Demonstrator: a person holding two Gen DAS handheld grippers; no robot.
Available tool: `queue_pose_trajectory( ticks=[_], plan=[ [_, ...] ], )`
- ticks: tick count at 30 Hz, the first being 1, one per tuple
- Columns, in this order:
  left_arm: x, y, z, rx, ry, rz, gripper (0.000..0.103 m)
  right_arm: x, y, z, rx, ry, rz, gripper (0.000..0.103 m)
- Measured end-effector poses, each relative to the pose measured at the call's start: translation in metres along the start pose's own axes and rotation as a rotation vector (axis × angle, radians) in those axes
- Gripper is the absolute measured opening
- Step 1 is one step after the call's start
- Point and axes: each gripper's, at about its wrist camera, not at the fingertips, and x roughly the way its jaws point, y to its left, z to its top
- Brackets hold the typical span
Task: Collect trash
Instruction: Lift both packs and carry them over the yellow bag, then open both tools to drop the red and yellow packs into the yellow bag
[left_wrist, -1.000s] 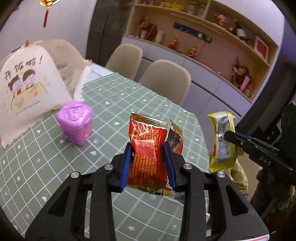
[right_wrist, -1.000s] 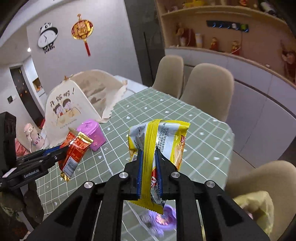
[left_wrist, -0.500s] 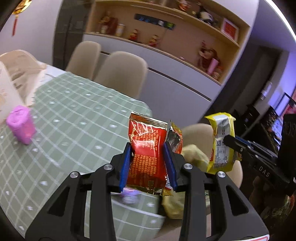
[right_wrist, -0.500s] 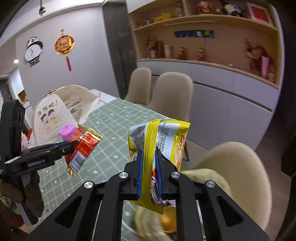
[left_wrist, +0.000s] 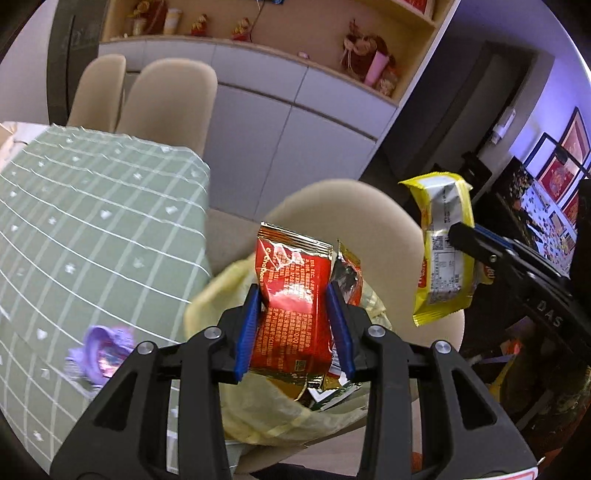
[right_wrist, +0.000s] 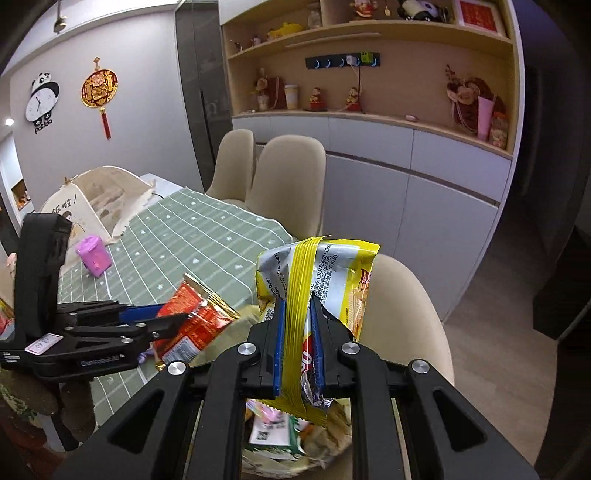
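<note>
Left tongs (left_wrist: 293, 325) pinch a red wrapper (left_wrist: 291, 299) at frame centre, over a yellow bag (left_wrist: 258, 417). Right tongs (right_wrist: 297, 345) clamp a yellow wrapper (right_wrist: 317, 273) above the same bag, beside the surface (left_wrist: 92, 229).

The right gripper (right_wrist: 298, 332) pinches a crinkled yellow-and-silver foil snack wrapper (right_wrist: 317, 280) between its blue-lined fingers, above an open pale yellow plastic trash bag (right_wrist: 295, 439) already holding wrappers. To the left, the left gripper (right_wrist: 173, 319) clamps a red-and-gold foil snack packet (right_wrist: 192, 325) — held near the bag's edge. Behind lie a green grid-patterned tablecloth (right_wrist: 192, 243), a small purple plastic bin (right_wrist: 93, 256) and beige moulded chairs (right_wrist: 288, 177).
</note>
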Motion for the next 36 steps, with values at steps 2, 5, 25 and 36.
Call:
queue_pose_trajectory(
  ticks=[2, 5, 25, 36],
  plan=[
    [0.012, -0.002, 0.0, 0.0, 0.014, 0.008, 0.034, 0.003, -0.005, -0.003, -0.001, 0.009, -0.001, 0.014],
    [0.027, -0.002, -0.002, -0.017, 0.039, 0.018, 0.034, 0.007, -0.011, -0.005, 0.007, 0.017, 0.008, 0.014],
    [-0.012, 0.022, -0.008, -0.047, -0.035, 0.188, 0.077, 0.126, 0.028, -0.054, 0.033, 0.288, 0.216, 0.014],
    [-0.044, 0.039, -0.03, -0.109, -0.048, 0.351, 0.084, 0.192, 0.021, -0.092, 0.097, 0.474, 0.234, 0.015]
  ],
)
